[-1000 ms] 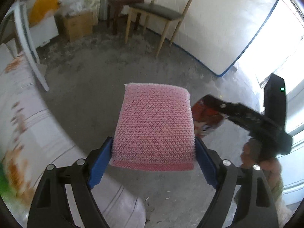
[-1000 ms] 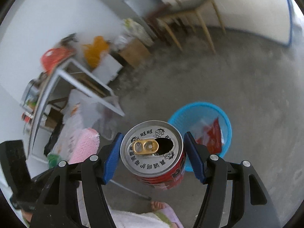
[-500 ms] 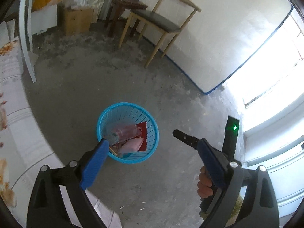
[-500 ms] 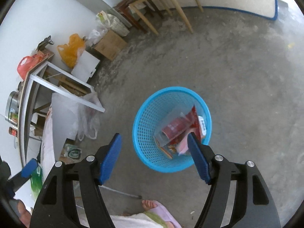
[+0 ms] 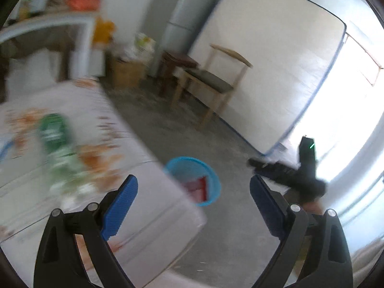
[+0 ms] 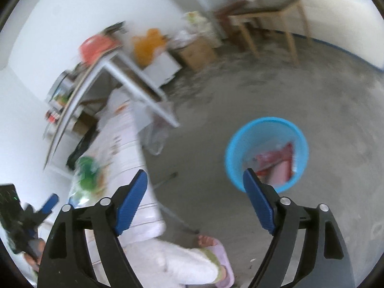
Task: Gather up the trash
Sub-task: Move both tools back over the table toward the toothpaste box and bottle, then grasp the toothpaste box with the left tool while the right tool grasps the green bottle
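A blue mesh basket (image 5: 211, 177) stands on the concrete floor beside the table; it also shows in the right wrist view (image 6: 240, 144), holding red wrappers and a pink sponge (image 6: 279, 170). A blurred green package (image 5: 57, 141) lies on the cloth-covered table (image 5: 144, 192); it also shows in the right wrist view (image 6: 87, 175). My left gripper (image 5: 193, 204) is open and empty over the table's edge. My right gripper (image 6: 194, 196) is open and empty, left of the basket.
A wooden chair (image 5: 211, 81), a dark stool (image 5: 175, 64), a cardboard box (image 5: 127, 72), a fridge (image 5: 187, 16) and a leaning mattress (image 5: 268, 60) stand at the back. A white shelf frame (image 6: 134, 76) is on the left. The person's slippered foot (image 6: 216, 247) is near.
Both grippers have let go: the pink sponge and the red can now lie in the basket. Both have since swung up and left, toward the table. The views are motion-blurred.
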A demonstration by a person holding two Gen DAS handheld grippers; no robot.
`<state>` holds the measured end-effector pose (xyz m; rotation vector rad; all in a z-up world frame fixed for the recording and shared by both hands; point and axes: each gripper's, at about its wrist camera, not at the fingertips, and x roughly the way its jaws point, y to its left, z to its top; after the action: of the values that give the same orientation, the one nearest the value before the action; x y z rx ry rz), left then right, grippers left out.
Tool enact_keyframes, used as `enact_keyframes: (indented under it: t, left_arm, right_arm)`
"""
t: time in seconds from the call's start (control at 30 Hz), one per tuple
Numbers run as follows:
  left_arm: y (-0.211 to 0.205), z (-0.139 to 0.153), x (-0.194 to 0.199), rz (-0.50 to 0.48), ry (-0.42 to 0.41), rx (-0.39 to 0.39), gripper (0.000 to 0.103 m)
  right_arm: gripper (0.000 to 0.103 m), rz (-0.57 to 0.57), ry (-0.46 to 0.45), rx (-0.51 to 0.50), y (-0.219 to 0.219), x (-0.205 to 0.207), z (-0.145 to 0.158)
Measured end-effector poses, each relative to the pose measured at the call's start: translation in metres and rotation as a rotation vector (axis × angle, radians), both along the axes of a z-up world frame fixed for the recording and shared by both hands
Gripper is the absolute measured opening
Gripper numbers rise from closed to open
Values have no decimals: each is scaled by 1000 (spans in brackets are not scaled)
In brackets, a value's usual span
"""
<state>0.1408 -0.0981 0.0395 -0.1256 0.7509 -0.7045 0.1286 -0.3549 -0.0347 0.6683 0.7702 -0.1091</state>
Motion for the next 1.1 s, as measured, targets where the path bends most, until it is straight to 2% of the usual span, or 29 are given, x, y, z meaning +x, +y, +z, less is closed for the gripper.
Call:
enact_keyframes:
  t: [0.1,0.27,0.43,0.5,0.6,0.73,0.9,1.0,1.1]
  left_arm:
    - [54,-9,-21,117,-9,22,92]
    - [137,-33,-50,350,11,32,92]
    - [207,-43,-61,522,8,30,92]
    - [227,-42,-57,570,-21,65,92]
    - [249,-44,-34,624,-37,182,92]
    - [276,-45,10,605,-49,277,92]
    - [290,-61,78,508,54,360,90]
    - [290,-72,103,490,107,403,75]
    - [282,-77,106,463,118,431,60]
  right_arm:
    - [85,107,-28,14,36,25,14]
    - [86,307,-29,33,110,70,27]
    - [88,467,-19,-31,181,107,40]
    - [88,488,24,-53,201,124,37]
    - [88,500,97,-85,220,145,27]
    - [88,500,160,-73,230,166,13]
    - [88,524,204,-50,240,192,-1]
    - [88,541,223,-54,246,200,-6]
    - [83,568,249,-68,252,206,-12]
